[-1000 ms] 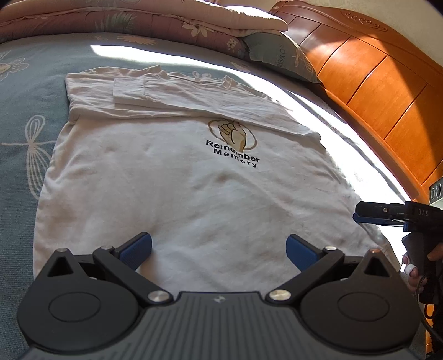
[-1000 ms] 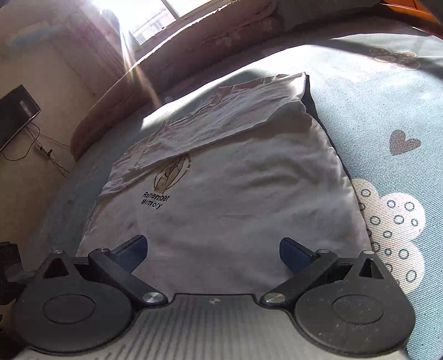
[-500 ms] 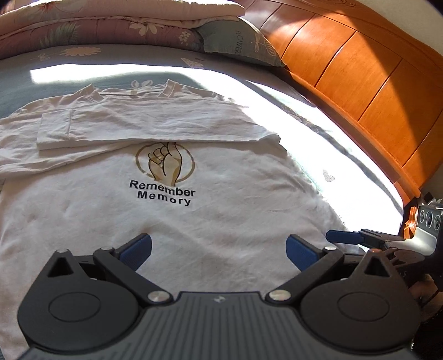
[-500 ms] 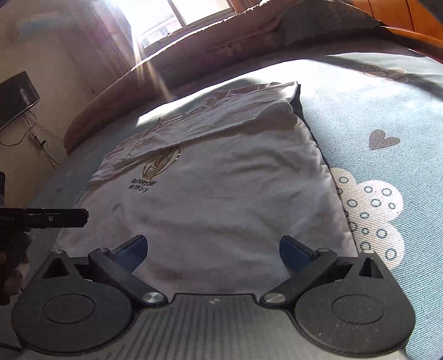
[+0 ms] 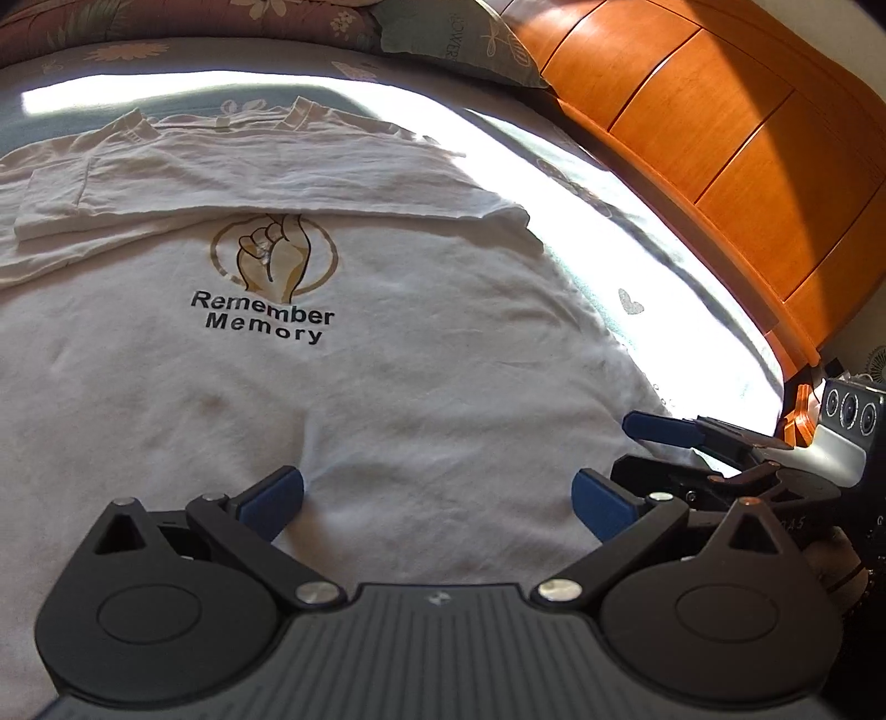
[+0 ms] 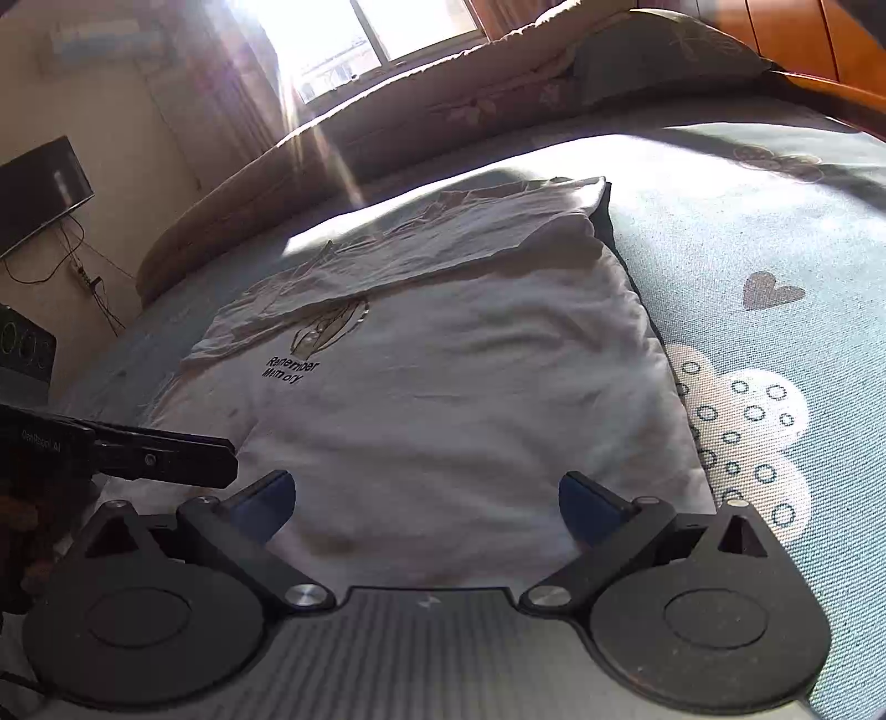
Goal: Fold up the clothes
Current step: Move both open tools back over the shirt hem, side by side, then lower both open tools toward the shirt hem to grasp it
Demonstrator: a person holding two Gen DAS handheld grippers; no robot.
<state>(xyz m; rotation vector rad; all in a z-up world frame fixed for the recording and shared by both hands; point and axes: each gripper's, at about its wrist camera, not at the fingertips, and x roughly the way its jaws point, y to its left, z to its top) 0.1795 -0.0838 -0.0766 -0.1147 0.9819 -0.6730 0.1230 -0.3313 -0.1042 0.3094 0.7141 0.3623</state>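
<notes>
A white T-shirt (image 5: 343, 399) printed "Remember Memory" lies flat on the bed, its sleeves folded across the chest near the collar. My left gripper (image 5: 437, 501) hovers open over the shirt's lower hem, blue pads wide apart, nothing between them. In the right wrist view the same shirt (image 6: 459, 387) spreads ahead, and my right gripper (image 6: 426, 498) is open above the hem's right part. The right gripper (image 5: 659, 429) also shows at the right edge of the left wrist view; the left gripper's finger (image 6: 166, 459) pokes in from the left of the right wrist view.
The bed has a blue-grey patterned sheet (image 6: 775, 343). An orange wooden headboard (image 5: 720, 138) runs along the right side. A folded quilt and pillow (image 5: 459, 39) lie at the far end. A window (image 6: 387, 33), a wall and a dark screen (image 6: 39, 188) lie left.
Both grippers have come lower and closer to the shirt's hem and nearer to each other. Both stay open. The shirt has not moved.
</notes>
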